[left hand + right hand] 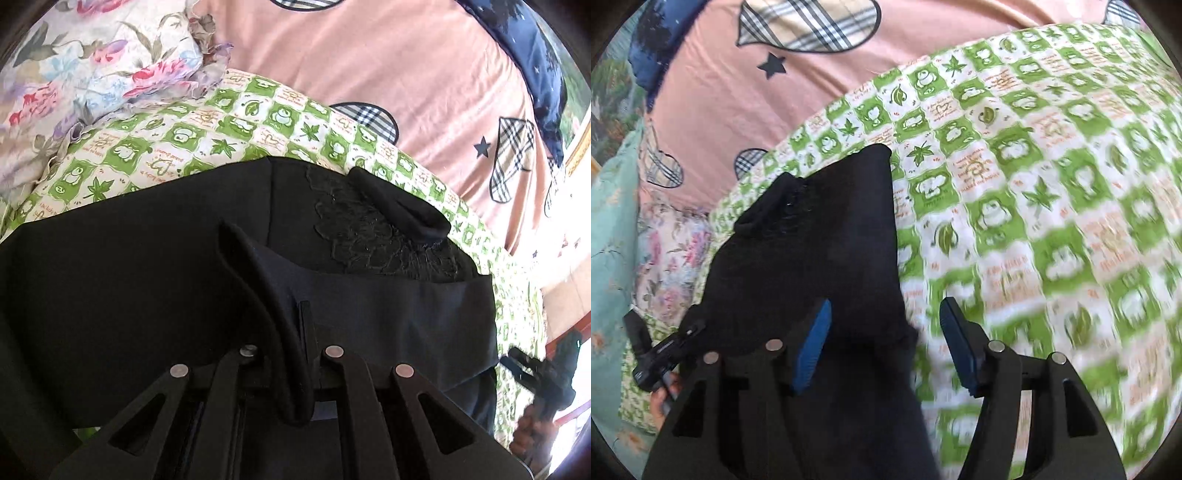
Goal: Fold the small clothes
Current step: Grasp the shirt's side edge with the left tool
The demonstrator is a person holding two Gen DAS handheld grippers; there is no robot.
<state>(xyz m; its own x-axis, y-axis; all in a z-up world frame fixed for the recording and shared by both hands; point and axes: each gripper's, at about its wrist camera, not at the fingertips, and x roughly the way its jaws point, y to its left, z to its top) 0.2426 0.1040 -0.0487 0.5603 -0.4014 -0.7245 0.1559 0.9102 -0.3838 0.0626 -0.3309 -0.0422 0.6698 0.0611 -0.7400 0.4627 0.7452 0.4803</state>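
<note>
A black garment (147, 277) with a lace patch (369, 236) lies spread on a green-and-white checked quilt (221, 129). My left gripper (304, 325) is shut on a raised fold of its edge, and the cloth hides the fingertips. In the right wrist view the same garment (831, 240) runs as a long strip away from me. My right gripper (886, 332) stands open over its near end. The left blue pad (812, 343) is against the cloth and the right pad (960, 347) is apart from it, over the quilt (1034, 184).
A pink sheet (369, 66) with plaid hearts lies beyond the quilt, and a floral cover (92, 74) is bunched at the far left. A hand holds the other gripper (535, 373) at the right edge. Teal fabric (609, 221) borders the left of the right wrist view.
</note>
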